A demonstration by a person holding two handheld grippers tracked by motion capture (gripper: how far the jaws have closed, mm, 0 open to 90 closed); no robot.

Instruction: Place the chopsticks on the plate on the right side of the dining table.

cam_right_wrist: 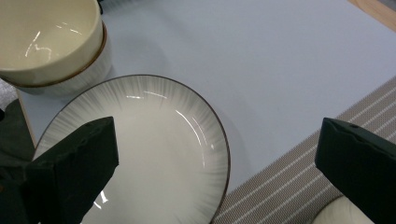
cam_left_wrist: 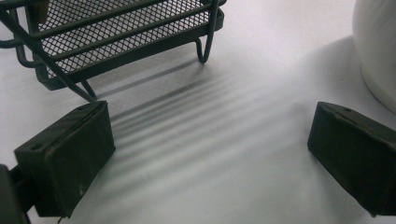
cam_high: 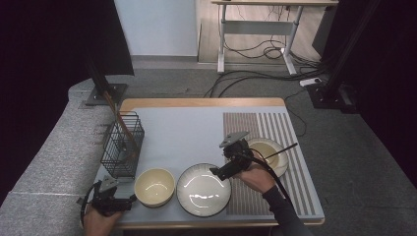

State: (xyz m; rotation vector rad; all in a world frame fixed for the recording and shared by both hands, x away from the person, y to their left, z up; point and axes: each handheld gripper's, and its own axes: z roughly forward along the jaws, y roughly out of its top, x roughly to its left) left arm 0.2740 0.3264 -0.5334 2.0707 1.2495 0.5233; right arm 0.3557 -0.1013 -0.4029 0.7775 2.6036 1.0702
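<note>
Grey-rimmed plate [cam_right_wrist: 154, 154] beneath right hand-held gripper [cam_right_wrist: 217, 154], jaws wide apart, empty, cream bowl [cam_right_wrist: 51, 42] beside it

No text, label, brand, number or sign can be read on anything here.

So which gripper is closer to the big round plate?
The right gripper. It hangs open at the plate's right rim, jaws apart above it. The left gripper sits open at the table's near left corner, with the cream bowl between it and the plate.

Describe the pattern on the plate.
White plate with grey radial streaks and dark rim; clearest in right gripper view.
</note>
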